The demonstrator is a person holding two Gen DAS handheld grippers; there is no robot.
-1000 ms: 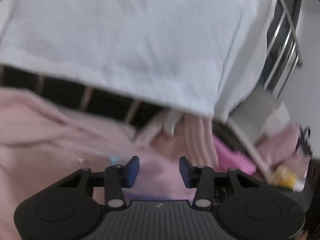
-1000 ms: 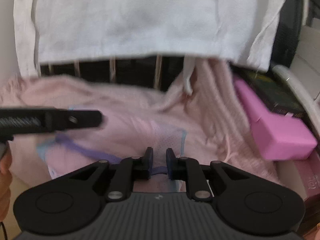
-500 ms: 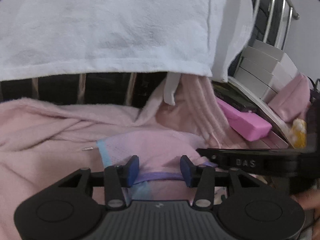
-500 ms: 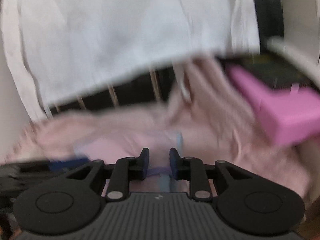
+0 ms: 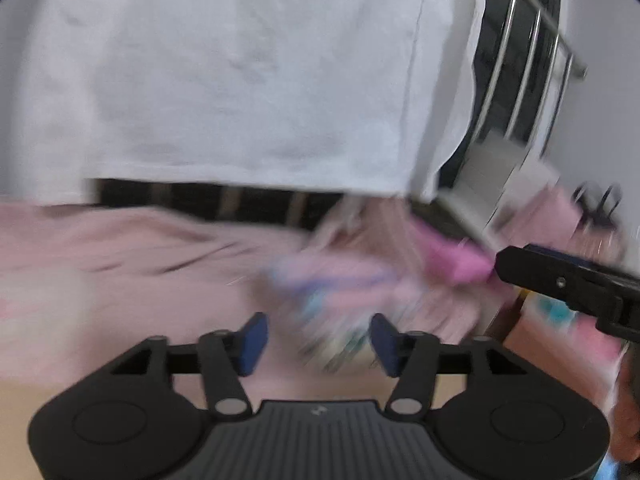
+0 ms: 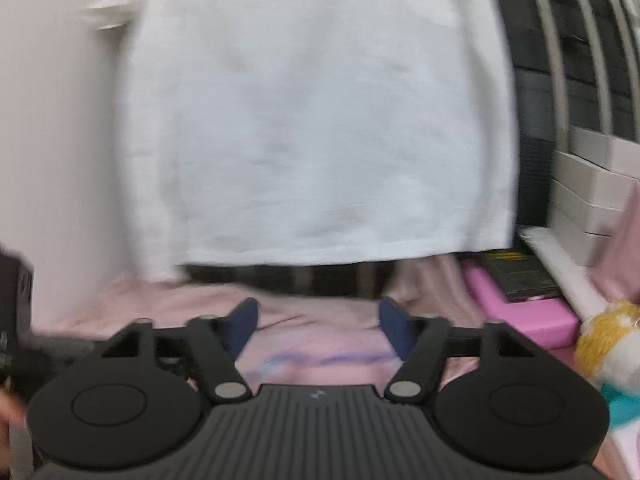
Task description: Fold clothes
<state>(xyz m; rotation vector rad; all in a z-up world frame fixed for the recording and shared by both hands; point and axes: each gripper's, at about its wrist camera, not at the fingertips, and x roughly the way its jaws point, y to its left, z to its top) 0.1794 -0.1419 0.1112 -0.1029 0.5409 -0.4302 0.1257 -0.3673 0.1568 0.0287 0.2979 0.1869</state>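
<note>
Pink garment (image 5: 340, 284) with purple and light-blue trim lies loose on the pink blanket (image 5: 120, 264), with both grippers spread wide and holding nothing.

In the left wrist view the garment is a blurred heap on the blanket just ahead of the left gripper (image 5: 316, 338), whose blue-padded fingers (image 5: 252, 340) stand well apart. The right gripper (image 6: 318, 326) hovers with its fingers (image 6: 394, 330) likewise apart; the garment's purple trim (image 6: 328, 358) shows just below them. Behind the garment a white towel (image 5: 240, 80) hangs over a railing (image 5: 528, 60). To the garment's right sit a magenta box (image 6: 524, 312), stacked white boxes (image 6: 592, 184) and a yellow-and-white plush toy (image 6: 612, 340).
</note>
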